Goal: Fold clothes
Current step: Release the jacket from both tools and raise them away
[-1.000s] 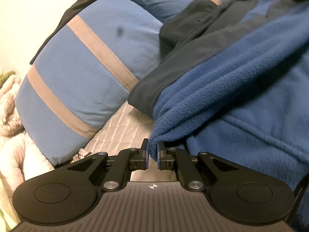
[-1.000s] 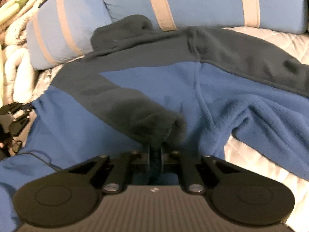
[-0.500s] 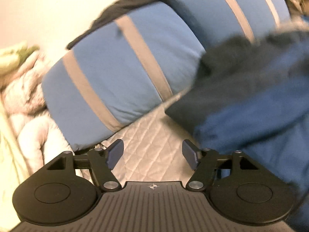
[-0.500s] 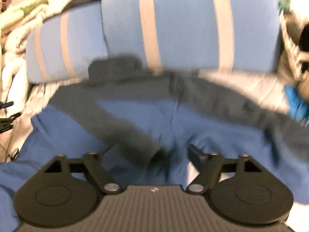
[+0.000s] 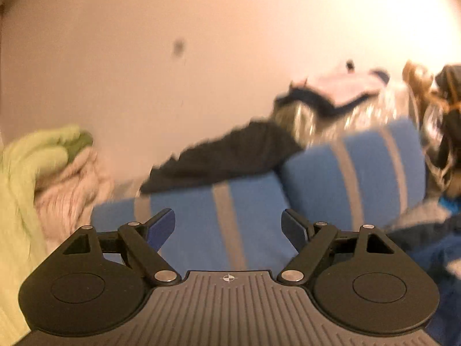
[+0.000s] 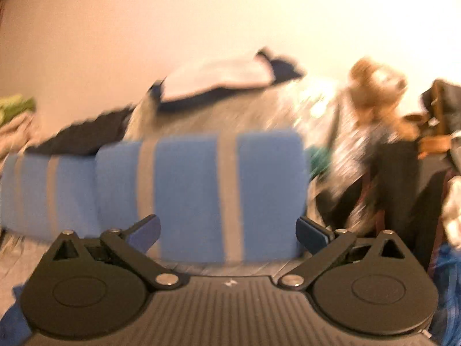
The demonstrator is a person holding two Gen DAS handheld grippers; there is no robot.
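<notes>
The blue and dark grey fleece jacket shows only at the lower right edge of the left wrist view, and as blue slivers in the right wrist view. My left gripper is open and empty, raised and pointing at the blue striped pillows. My right gripper is open and empty too, pointing at a blue striped pillow. Both views are blurred by motion.
A dark garment lies on top of the pillows. Light green and pink blankets are piled at the left. A shiny wrapped bundle with clothes on it and a teddy bear stand behind the pillows against the wall.
Both grippers let go of the fleece jacket, opened wide and lifted up, so the views tilted from the jacket to the pillows and wall.
</notes>
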